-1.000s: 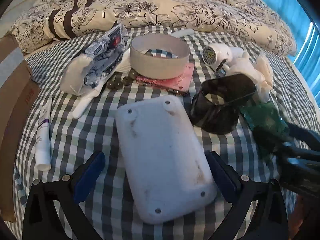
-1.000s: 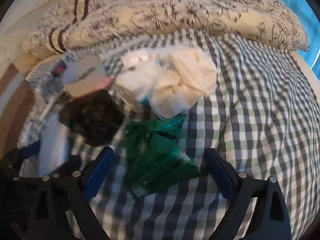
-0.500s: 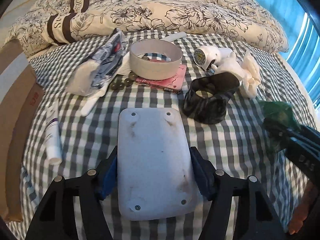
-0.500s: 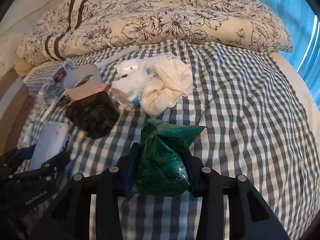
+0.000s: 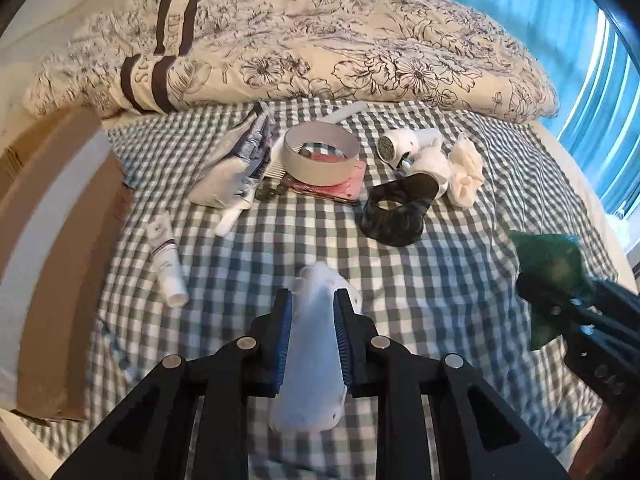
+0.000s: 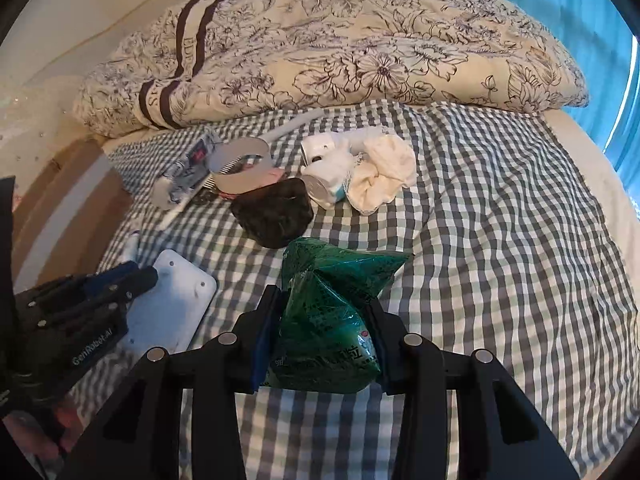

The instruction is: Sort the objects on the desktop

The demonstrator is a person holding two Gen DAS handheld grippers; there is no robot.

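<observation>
Two tongs, white case [image 5: 310, 344] in left, green packet [image 6: 326, 324] in right.

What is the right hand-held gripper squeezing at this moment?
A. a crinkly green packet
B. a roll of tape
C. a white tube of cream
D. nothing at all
A: in the right wrist view the right hand-held gripper is shut on the green packet, which sits pinched between its blue pads above the checked bedsheet.
</observation>
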